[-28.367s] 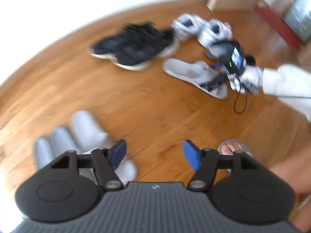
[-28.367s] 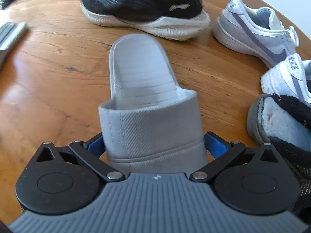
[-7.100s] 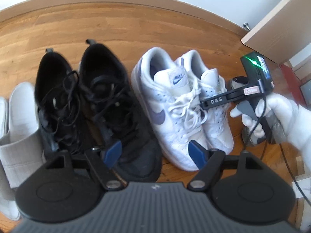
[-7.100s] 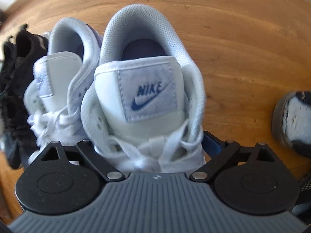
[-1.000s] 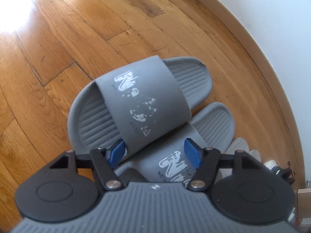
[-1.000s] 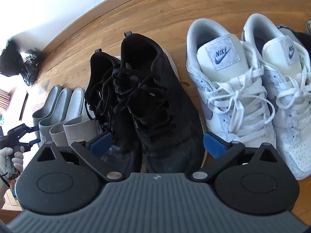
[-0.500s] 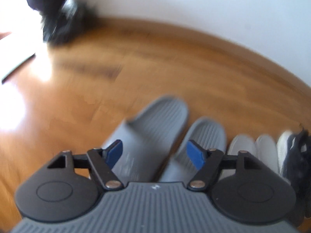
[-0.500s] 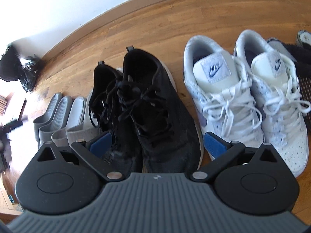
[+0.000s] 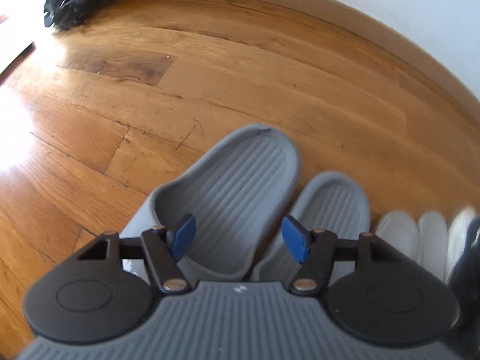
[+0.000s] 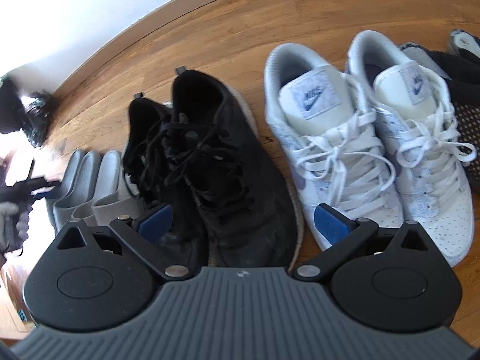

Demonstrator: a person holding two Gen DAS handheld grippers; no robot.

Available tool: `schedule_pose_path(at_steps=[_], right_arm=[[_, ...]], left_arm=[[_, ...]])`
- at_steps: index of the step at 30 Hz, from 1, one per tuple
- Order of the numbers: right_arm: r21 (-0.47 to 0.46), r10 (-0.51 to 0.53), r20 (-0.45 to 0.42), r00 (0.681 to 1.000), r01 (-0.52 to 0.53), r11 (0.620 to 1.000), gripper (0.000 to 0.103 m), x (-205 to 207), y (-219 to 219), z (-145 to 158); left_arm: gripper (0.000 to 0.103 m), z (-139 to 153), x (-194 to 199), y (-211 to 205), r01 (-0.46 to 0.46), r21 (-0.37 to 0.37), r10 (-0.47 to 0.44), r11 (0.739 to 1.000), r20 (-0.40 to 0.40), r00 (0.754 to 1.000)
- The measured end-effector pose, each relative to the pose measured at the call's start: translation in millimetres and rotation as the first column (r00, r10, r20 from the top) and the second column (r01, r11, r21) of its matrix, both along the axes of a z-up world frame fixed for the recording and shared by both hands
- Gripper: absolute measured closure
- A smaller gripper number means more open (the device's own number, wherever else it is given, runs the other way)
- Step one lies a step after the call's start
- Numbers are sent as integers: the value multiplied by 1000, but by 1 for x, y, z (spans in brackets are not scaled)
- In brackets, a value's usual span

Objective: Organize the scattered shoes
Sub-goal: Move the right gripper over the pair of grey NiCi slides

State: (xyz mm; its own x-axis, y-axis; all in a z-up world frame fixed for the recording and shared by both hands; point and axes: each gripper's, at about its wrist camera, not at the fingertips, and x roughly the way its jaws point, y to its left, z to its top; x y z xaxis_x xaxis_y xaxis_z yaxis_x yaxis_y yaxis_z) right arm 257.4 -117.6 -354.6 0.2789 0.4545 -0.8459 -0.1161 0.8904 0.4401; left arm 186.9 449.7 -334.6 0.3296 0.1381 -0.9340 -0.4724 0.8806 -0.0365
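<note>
**Shoe row nearly complete along the wall**

The left gripper (image 9: pixel 238 237) is held above the heel end of a grey slide. Its blue pads stand apart and the jaws are closing, yet nothing is pressed between them; the footbed is seen through the gap, below the pads. That grey slide (image 9: pixel 234 186) is set on the wooden floor (image 9: pixel 210 75) with its mate, the second grey slide (image 9: pixel 330 210), just beside it, though the first is angled slightly and reaches further toward the baseboard (image 9: pixel 300 3). Next to them the pale slippers (image 9: pixel 417 237) are lined up.

The right gripper (image 10: pixel 243 219) is held over the toe of the black sneakers (image 10: pixel 210 162), its jaws wide apart and clamped on nothing. Beyond them the white sneakers (image 10: pixel 360 150) are paired side by side. At the far right edge a dark slipper (image 10: pixel 462 90) is lying partly out of view; whether it has been paired cannot be told.

Four pairs are judged to be arranged in one row. What is left appears to be squaring the grey slide with its mate and dealing with the dark slipper at the right end.
</note>
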Motion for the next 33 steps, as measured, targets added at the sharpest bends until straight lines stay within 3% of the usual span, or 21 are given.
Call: schedule_pose_path(at_steps=[3,6,8,13,19,23,27,28,29,33], right_arm=[[-15,-12,4,1000,12,1000,1,-2,-1,2],[-40,-11,23,1000,11,999,1,-9,0,8],[-53,-7,29,1000,8,999,1,-13,1,11],[-104,55,16,998,-53,993,1,-17,24,32],[-62,207,-9,978,-207,976,1,-15,129,98],[21,231,-84,969,-230,973,1,-12,222,114],[131,191,-259,947,-162,978,2,2,338,92],[152,177,-279,944,-139,979,6,6,361,85],[156,164,-287,944,-123,980,16,8,381,78],[132,138,-337,931,-99,986,33,13,440,40]], left_arm=[[37,0,-2,4,3,20,-3,1000,-16,1000],[27,18,-9,0,-10,13,9,1000,75,997],[27,28,-14,-9,2,32,-5,999,85,996],[27,56,-52,-34,85,90,-90,992,43,995],[19,88,-131,-60,140,54,-145,989,89,985],[19,94,-167,-67,149,76,-156,986,109,982],[15,108,-185,-54,126,86,-140,988,180,974],[13,109,-189,-52,111,104,-128,988,183,975],[13,111,-193,-50,95,122,-117,988,185,976],[13,110,-203,-41,58,143,-84,988,181,980]])
